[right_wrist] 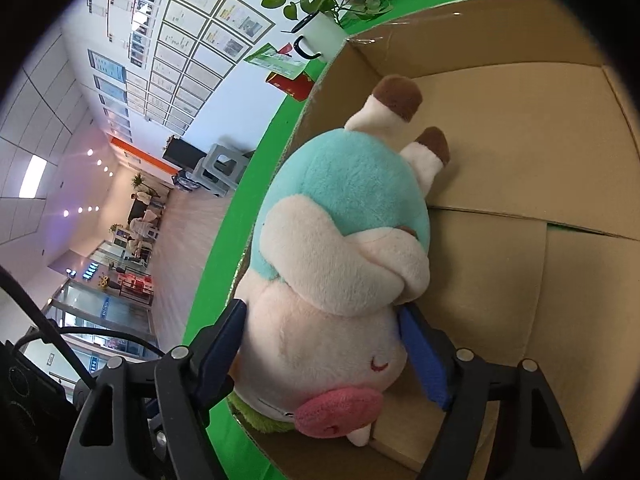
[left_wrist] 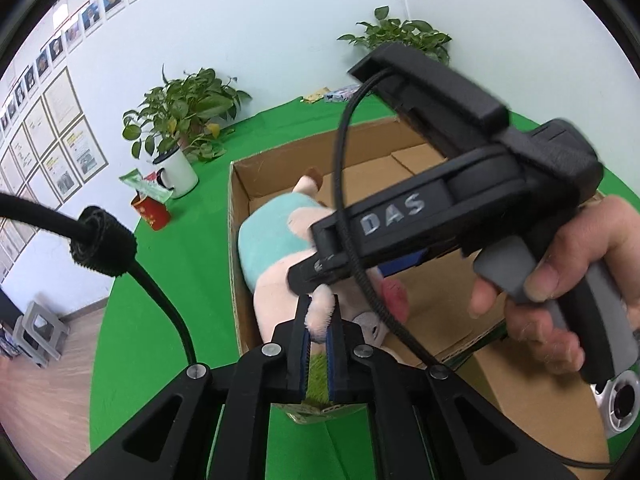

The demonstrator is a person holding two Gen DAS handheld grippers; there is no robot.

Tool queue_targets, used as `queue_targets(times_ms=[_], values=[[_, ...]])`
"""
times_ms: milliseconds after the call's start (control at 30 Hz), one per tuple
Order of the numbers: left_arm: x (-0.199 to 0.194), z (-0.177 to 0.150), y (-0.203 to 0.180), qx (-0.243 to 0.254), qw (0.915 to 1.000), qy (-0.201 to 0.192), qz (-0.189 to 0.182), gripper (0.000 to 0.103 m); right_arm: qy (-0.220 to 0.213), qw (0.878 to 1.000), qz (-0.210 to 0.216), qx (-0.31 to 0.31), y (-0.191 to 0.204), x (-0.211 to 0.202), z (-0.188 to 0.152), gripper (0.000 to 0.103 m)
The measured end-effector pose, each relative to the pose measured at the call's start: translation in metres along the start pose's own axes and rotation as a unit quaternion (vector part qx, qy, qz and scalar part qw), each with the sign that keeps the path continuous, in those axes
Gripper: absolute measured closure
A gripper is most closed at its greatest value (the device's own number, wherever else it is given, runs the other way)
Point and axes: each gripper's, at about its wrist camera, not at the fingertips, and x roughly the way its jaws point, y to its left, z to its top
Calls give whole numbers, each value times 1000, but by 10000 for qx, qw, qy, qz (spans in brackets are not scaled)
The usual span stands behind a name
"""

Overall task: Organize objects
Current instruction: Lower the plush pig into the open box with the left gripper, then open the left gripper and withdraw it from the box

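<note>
A plush pig (right_wrist: 340,264) in a teal shirt (left_wrist: 268,236), with a pink snout, hangs head down inside an open cardboard box (left_wrist: 240,264) on the green table. My left gripper (left_wrist: 319,308) is shut on a cream part of the pig, apparently an ear, near the box's near wall. My right gripper (right_wrist: 320,316) straddles the pig's head with a finger (right_wrist: 420,344) on each side, closed on it. In the left wrist view the right gripper's black body (left_wrist: 460,200) and the hand holding it cover much of the box.
A white mug with a plant (left_wrist: 176,168) and a red box (left_wrist: 152,210) with a green packet stand on the green cloth (left_wrist: 180,280) left of the cardboard box. Another plant (left_wrist: 400,36) stands at the back. The box floor (right_wrist: 520,168) holds only the pig.
</note>
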Motion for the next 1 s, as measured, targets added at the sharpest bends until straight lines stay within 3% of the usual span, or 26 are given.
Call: queue_targets(times_ms=[67,167,200,233,400,600,700,800,867,1000], values=[[-1,-2,3,-180,9998,-22,-109,91,-22,9997,-217,-138,5,-5,-1,26],[-6,-6,12,-409,9991,-92,-110,58,-86,9976,-589,-340,15,-16,-1,23],[-12,-8,18,-544,9983,-185,-95,42,-117,9969,-679,-384,18,-19,-1,23],[-18,-11,23,-640,9975,-272,-106,38,-152,9961,-767,-415,20,-21,-1,23],[-37,-25,57,-1189,9906,-478,-478,37,-292,9881,-1347,-675,43,-28,0,21],[-16,-45,94,-1992,9741,-200,-1054,38,148,9756,-1934,-1029,62,6,-8,19],[-1,-51,98,-2109,9674,-95,-1399,40,111,9854,-1533,-730,52,12,-8,26],[9,-53,93,-2011,9657,40,-1645,59,-11,9920,-1141,-546,44,8,-6,39],[7,-53,88,-1910,9694,9,-1544,59,-156,9965,-795,-200,32,2,-5,46],[3,-56,83,-1969,9663,42,-1659,59,-318,9987,-276,298,19,-3,-9,47]])
